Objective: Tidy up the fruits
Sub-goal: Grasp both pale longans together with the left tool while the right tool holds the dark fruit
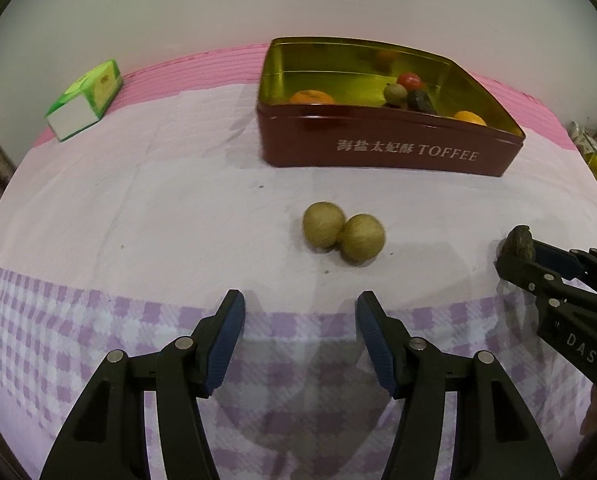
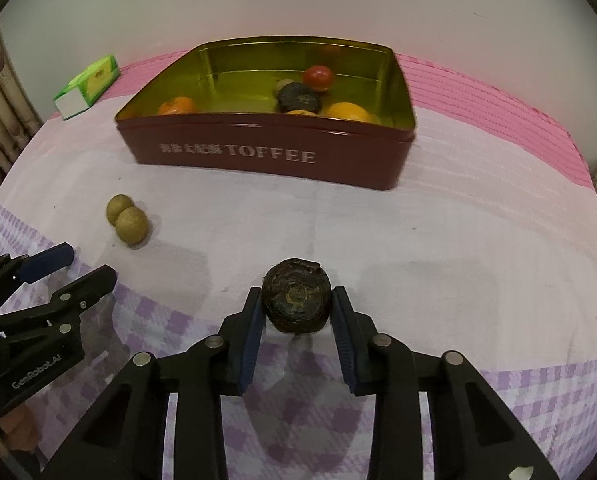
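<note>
Right hand-held gripper (image 2: 297, 308) is pinching the dark fruit (image 2: 296, 300), pads against both its sides, low over the counter (image 2: 458, 240). I read the tin (image 2: 258, 152) as straight ahead and beyond. Left hand-held gripper (image 1: 300, 320) is spread and empty, nearer the two green fruits (image 1: 343, 235).

My right gripper (image 2: 296, 308) clamps a dark, wrinkled round fruit (image 2: 296, 302). Two tan round fruits (image 1: 343, 231) lie touching on the cloth. The red toffee tin (image 2: 266, 152) holds oranges and other fruit.
</note>
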Demonstrator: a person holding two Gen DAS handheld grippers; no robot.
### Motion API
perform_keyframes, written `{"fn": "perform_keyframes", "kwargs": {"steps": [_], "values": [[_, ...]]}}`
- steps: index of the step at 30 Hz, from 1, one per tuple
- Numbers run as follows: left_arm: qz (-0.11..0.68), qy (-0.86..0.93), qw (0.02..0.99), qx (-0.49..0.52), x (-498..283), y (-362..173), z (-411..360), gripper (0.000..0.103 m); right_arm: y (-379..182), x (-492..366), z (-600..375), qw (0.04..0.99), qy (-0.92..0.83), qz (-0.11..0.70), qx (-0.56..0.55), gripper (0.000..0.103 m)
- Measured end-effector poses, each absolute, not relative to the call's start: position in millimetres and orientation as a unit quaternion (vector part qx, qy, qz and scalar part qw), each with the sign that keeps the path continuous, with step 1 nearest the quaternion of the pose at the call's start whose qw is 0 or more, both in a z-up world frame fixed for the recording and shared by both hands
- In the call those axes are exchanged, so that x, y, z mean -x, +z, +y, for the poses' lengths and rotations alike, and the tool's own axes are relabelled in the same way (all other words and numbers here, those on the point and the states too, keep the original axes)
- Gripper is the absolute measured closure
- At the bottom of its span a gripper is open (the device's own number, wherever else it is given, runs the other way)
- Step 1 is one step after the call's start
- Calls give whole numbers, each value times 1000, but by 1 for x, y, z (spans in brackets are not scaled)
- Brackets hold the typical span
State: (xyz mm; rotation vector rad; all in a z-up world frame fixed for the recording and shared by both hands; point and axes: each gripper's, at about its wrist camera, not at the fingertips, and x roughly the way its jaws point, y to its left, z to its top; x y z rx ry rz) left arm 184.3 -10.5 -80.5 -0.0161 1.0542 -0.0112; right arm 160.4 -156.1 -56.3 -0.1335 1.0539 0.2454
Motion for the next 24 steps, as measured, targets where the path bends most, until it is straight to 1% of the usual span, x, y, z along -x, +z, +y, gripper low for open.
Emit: {"fn": "perform_keyframes", "kwargs": {"steps": [13, 17, 24], "values": [[508, -24, 861, 5, -205, -80, -27, 43, -56, -171, -182, 859, 96, 500, 47, 72], [508, -23, 861, 1, -212, -81, -26, 40, -57, -170, -181, 862, 93, 496, 49, 72], [504, -19, 864, -4, -227, -81, -24, 39, -56, -172, -180, 864, 90, 493, 55, 72]]}}
